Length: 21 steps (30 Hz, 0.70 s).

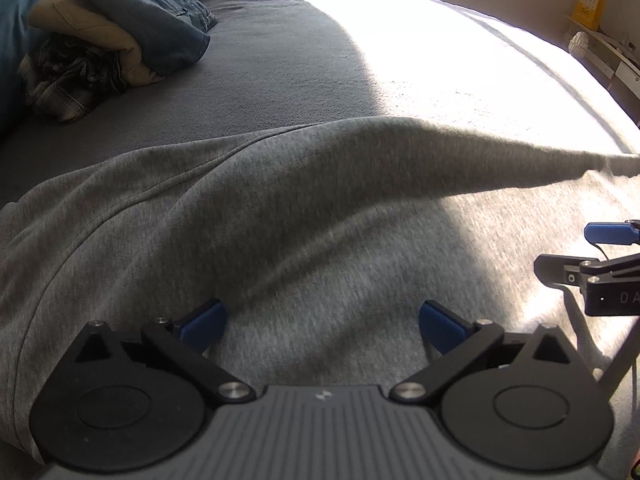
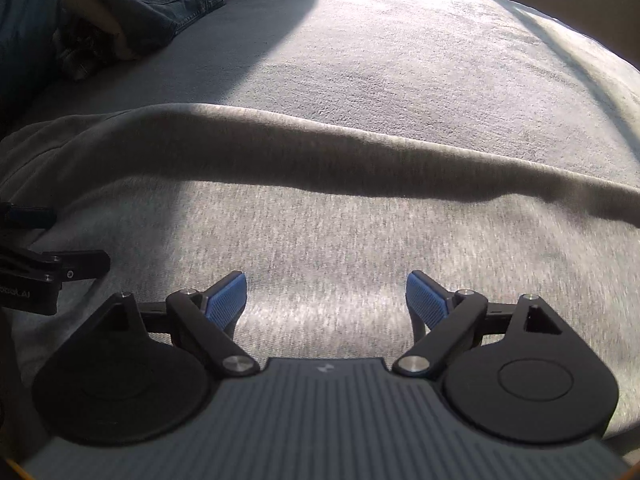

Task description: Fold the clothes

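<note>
Lying spread on the grey bed [image 2: 400,60], the heather-grey knit sweatshirt [image 1: 280,220] carries one fold. Left gripper [image 1: 320,322] and right gripper [image 2: 326,296] hover above it, fingers released, grasping nothing. Next move likely requires regripping an edge.

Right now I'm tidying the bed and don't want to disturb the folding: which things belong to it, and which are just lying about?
Part of the folding:
- grey sweatshirt, spread on the bed
- left gripper, open above it
- right gripper, open above it

Lying about:
- folded jeans
- tan garment under them
- plaid shirt, crumpled
- yellow box on the shelf
</note>
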Available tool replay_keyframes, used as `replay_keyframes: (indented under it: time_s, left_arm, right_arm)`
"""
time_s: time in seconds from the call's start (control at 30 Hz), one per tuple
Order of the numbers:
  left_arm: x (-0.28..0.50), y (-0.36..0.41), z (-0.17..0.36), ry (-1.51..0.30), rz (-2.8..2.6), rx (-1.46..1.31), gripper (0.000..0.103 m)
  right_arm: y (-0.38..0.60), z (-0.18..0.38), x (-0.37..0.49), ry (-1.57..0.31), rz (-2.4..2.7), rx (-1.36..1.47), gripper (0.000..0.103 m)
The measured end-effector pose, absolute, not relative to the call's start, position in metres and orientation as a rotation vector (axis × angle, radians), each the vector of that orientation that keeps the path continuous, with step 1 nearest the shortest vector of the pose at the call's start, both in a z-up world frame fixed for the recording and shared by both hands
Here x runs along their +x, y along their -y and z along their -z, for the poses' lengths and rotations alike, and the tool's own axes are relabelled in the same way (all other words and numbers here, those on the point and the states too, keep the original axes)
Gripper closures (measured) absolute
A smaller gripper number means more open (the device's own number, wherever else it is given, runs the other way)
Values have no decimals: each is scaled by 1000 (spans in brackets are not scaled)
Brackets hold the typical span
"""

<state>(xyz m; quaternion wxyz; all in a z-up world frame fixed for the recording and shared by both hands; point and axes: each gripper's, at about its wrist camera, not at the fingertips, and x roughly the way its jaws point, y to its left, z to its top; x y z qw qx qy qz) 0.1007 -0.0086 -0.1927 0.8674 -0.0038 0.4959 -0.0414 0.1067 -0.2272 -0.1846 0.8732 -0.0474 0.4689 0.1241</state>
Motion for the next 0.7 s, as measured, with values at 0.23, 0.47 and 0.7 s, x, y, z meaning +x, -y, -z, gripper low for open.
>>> replay_keyframes:
  time_s: [0.23, 0.47, 0.7]
  left_arm:
    - [102, 10, 193, -1042, 80, -10, 0]
    - [103, 11, 193, -1048, 76, -15, 0]
    - [103, 11, 193, -1055, 73, -21, 0]
  right_arm:
    - [224, 187, 107, -995, -246, -80, 4]
    - [224, 187, 106, -1004, -234, -61, 1]
    - [224, 188, 105, -1008, -218, -48, 1]
